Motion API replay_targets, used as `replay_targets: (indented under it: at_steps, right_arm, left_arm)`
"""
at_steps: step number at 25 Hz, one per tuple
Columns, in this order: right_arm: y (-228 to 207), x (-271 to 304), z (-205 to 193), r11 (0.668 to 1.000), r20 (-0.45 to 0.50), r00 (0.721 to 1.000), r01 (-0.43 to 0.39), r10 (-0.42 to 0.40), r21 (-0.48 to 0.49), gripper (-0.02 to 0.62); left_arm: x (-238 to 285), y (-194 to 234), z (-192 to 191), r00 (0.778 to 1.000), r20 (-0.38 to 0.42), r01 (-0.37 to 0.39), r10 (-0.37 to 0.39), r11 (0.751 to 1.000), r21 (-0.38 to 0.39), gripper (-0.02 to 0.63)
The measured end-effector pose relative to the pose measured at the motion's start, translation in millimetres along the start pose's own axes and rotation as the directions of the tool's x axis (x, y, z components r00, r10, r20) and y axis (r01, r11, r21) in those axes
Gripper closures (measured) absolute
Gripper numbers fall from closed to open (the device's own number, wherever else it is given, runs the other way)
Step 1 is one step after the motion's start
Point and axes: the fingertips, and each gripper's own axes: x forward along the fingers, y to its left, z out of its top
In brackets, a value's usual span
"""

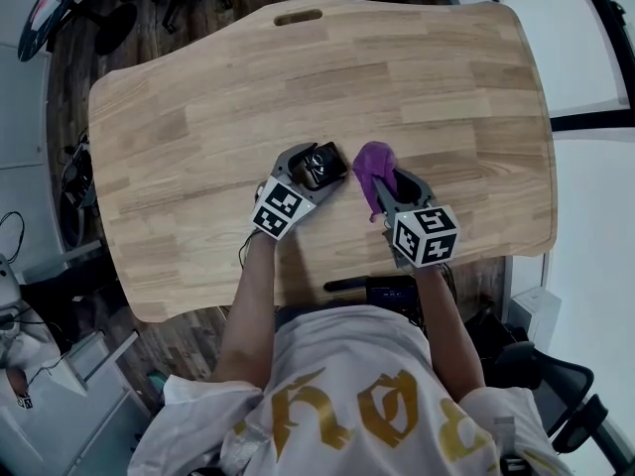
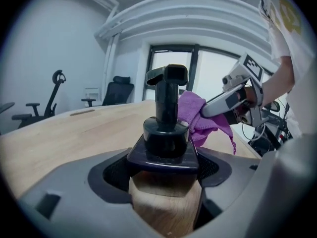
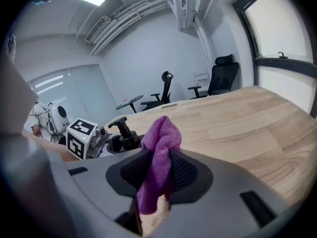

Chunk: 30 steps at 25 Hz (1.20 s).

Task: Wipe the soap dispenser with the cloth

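Left gripper clamping soap dispenser, right gripper pinching purple cloth

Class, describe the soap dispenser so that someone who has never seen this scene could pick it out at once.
Over the near side of the big wooden table, two grippers are held side by side. The left gripper clamps the soap dispenser: a black pump over a tan body, unlike the soft purple cloth in the right gripper beside it.
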Motion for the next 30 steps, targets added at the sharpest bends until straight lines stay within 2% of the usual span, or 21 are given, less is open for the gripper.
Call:
replay_targets:
  at_steps: [3,7,13,18,22,30]
  right_arm:
    - [-1,-3,2,1.000,0.008,1.000,0.004,-0.004,0.003,0.482]
    - [-2,-7,5,1.000,0.019,1.000,0.006,-0.006,0.005,0.482]
    - [5,-13,4,1.000,0.025,1.000,0.002,-0.002,0.010,0.482]
    - [9,-18,0,1.000,0.032,0.999,-0.001,0.000,0.031,0.482]
    - [5,-17,-2,0.999,0.027,1.000,0.006,-0.007,0.043,0.482]
    - [-4,-13,2,0.998,0.034,0.999,0.025,-0.027,0.066,0.482]
  left_arm:
    - [-3,0,-2,1.000,-0.005,0.004,-0.005,0.999,-0.048,0.262]
    - [-7,-5,2,1.000,-0.010,0.004,-0.004,1.000,-0.019,0.262]
    - [-12,-7,4,1.000,-0.006,-0.018,0.018,1.000,-0.015,0.262]
    - [-13,-9,-6,0.999,-0.013,-0.043,0.043,0.999,0.012,0.262]
    - [-8,-13,-14,0.998,-0.024,-0.064,0.066,0.995,0.078,0.262]
    - [4,-11,-23,0.991,-0.062,-0.109,0.117,0.986,0.123,0.261]
